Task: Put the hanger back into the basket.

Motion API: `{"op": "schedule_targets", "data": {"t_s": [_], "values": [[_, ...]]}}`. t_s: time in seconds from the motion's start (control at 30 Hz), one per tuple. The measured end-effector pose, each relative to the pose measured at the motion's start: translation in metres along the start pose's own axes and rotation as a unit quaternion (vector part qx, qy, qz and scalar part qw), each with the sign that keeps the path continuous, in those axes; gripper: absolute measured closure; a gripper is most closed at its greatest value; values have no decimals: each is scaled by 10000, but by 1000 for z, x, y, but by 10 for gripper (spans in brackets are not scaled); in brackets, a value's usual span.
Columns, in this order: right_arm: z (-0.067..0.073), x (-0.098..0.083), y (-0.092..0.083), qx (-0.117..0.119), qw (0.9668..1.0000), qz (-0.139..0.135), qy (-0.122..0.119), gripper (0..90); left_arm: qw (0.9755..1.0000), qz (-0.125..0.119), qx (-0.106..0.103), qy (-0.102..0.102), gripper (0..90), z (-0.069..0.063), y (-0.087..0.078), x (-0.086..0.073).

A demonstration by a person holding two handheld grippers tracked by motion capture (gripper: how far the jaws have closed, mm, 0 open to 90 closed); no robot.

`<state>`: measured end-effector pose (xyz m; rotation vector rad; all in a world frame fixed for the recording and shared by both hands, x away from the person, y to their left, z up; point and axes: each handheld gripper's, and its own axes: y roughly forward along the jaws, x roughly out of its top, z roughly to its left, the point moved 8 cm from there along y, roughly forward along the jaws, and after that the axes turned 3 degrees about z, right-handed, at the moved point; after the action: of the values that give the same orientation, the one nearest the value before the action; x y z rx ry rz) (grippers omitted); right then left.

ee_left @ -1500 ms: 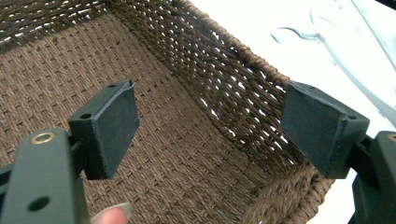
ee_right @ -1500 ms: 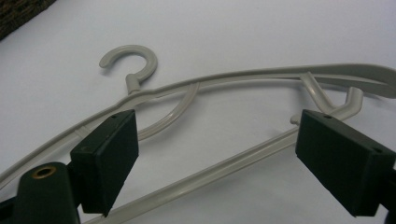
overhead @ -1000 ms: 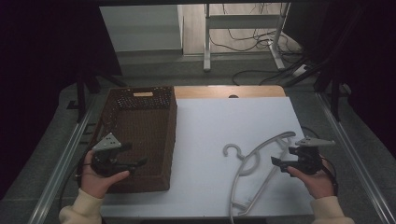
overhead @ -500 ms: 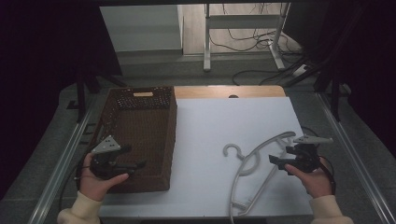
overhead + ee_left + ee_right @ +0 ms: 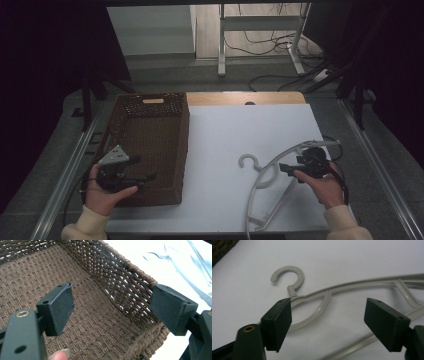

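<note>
While the left gripper point(image 5: 142, 176) hangs over the near end of the basket point(image 5: 150, 145), its jaws stand wide apart with nothing between them, just woven basket floor below in the left gripper view. Basket is brown wicker, sitting on the left part of the white table point(image 5: 240, 135).

The hanger point(image 5: 280, 172) is grey plastic and lies flat on the table, well to the right of the basket, hook end pointing toward the basket and its arms running off toward the table's near right corner.

The right gripper point(image 5: 286, 168) sits at the hanger's right side, pointing at the basket. Its jaws have just been closing a bit but are still spread wide. In the right gripper view point(image 5: 328, 320) the hanger's neck and curved arm run between the pads, and neither pad is pressing on it, though the left pad looks just beside the neck.
</note>
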<state>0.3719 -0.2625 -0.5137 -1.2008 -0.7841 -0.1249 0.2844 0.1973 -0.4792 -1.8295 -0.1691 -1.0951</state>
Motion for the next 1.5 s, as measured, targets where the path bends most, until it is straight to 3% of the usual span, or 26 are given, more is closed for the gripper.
{"op": "schedule_targets", "data": {"t_s": [0.2,0.47,0.97,1.3,1.5], "values": [[1,8,16,-143,9993,250,256,254,10000,7,-7,2,191,0,0,0],[6,7,36,-309,9969,647,315,269,10000,10,-9,-17,191,1,0,0],[9,-1,62,-593,9888,1325,357,506,10000,-7,6,-10,192,2,-1,0],[11,-4,68,-743,9856,1480,343,676,10000,25,-14,-8,193,2,0,-1],[11,-3,69,-839,9843,1495,417,705,10000,5,3,0,193,2,-1,0]]}}
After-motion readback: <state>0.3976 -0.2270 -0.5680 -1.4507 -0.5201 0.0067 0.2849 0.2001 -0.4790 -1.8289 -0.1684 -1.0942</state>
